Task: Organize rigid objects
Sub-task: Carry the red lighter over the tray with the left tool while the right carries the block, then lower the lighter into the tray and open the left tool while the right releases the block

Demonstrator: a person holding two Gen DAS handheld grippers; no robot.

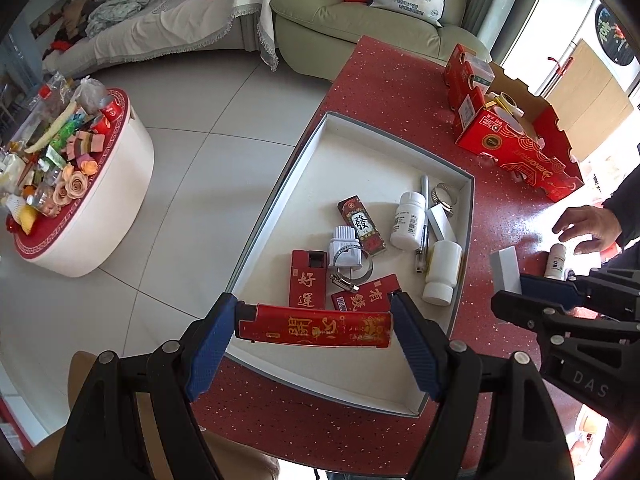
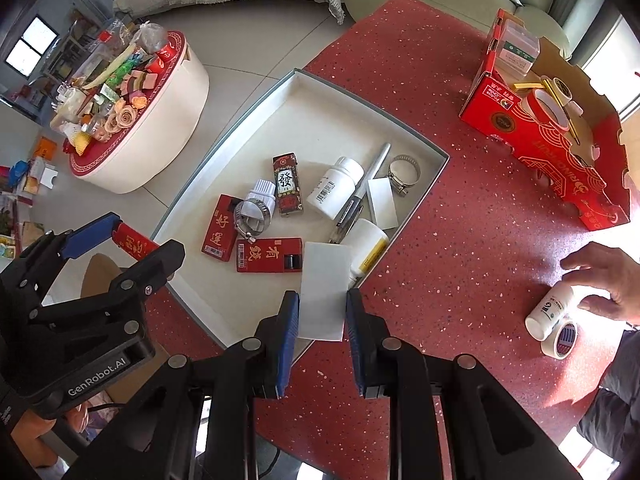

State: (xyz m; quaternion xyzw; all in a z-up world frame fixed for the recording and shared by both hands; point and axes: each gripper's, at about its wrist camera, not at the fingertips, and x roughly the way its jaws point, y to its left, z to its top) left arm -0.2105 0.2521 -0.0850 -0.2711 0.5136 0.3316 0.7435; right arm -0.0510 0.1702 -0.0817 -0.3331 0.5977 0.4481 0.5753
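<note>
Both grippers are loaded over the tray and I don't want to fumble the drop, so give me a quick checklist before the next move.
1. Left gripper pinching the long red lighter end to end: ok.
2. Right gripper clamped on the white card: ok.
3. Bare floor in the white tray for both: ok.
4. Grippers apart from each other: ok.
5. Bare hand by the white bottle, outside the tray: ok.
6. Lighter directly above bare tray floor: cannot tell.

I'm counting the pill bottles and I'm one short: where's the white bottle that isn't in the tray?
In the right wrist view it lies on the red table at far right, the white bottle under a person's bare hand, beside a tape roll, well clear of the tray.
</note>
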